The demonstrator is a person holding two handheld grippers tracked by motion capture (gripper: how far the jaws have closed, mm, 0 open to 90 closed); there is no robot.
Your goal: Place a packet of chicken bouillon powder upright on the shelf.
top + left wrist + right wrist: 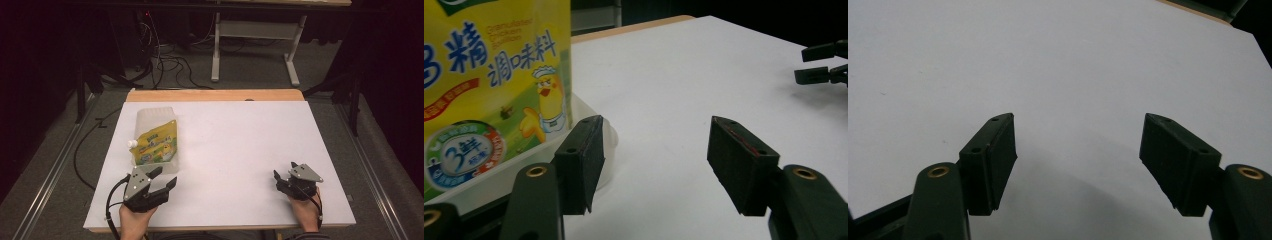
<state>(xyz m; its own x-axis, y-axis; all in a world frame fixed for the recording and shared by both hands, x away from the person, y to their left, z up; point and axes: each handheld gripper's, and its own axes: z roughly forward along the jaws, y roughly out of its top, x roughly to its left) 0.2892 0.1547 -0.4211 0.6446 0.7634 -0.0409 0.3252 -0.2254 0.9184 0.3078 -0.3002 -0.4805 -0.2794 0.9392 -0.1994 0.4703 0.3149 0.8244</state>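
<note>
- Left gripper [163, 178]: jaws wide apart, holding nothing.
- Yellow printed seasoning pouch [156, 143] lies in a translucent plastic tray [150, 112] just ahead.
- Right gripper [284, 169]: spread, empty, well apart.
- Risk: a jaw catching the tray rim could shove it.

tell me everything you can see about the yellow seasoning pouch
The yellow seasoning pouch is a glossy, soft-looking packet printed with blue Chinese characters, a cartoon chick in a chef's hat and a round blue-green badge. A white cap juts from its left side in the high view. It lies in a translucent plastic container on the left part of the white table. The left gripper sits just in front of the container with its jaws open, not touching the pouch.
</note>
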